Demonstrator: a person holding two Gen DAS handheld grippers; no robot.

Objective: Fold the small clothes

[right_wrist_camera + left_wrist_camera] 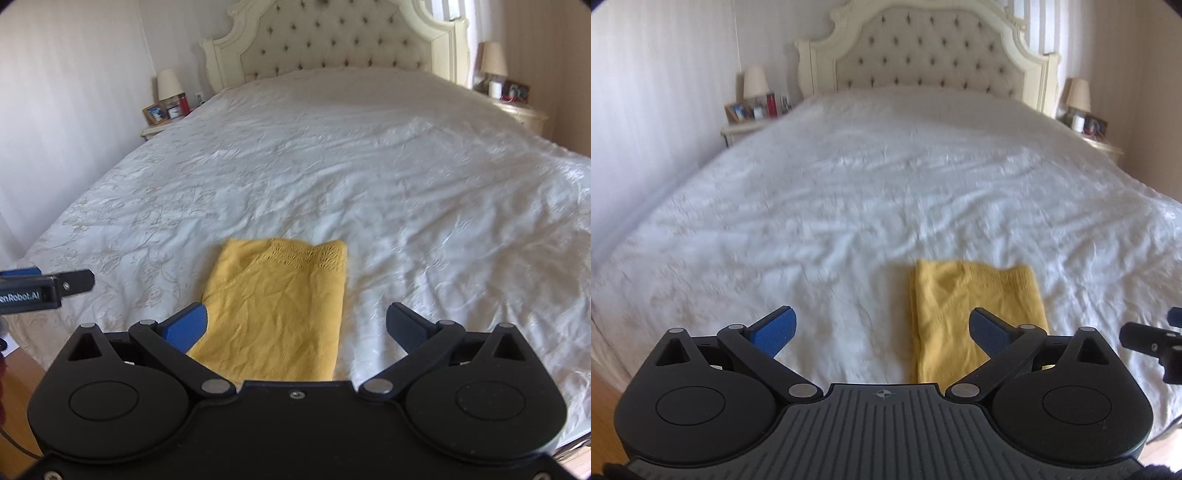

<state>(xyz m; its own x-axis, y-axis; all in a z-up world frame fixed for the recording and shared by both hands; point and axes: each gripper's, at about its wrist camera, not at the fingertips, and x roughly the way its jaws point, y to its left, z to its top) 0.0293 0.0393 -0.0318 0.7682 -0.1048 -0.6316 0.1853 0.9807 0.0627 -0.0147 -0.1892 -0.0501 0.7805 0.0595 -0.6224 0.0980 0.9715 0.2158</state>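
A small yellow garment (971,310) lies folded into a narrow rectangle on the white bed (849,206), near its foot edge. In the right wrist view the garment (277,306) shows a lacy band at its far end. My left gripper (884,328) is open and empty, held above the bed just left of the garment. My right gripper (297,325) is open and empty, held above the near end of the garment. Each gripper shows at the edge of the other's view, the right one (1156,343) and the left one (44,286).
The bed (406,166) has a tufted cream headboard (927,55). Nightstands with lamps and small items stand on both sides, left (753,107) and right (1082,114). Wooden floor (14,398) shows below the bed's foot edge.
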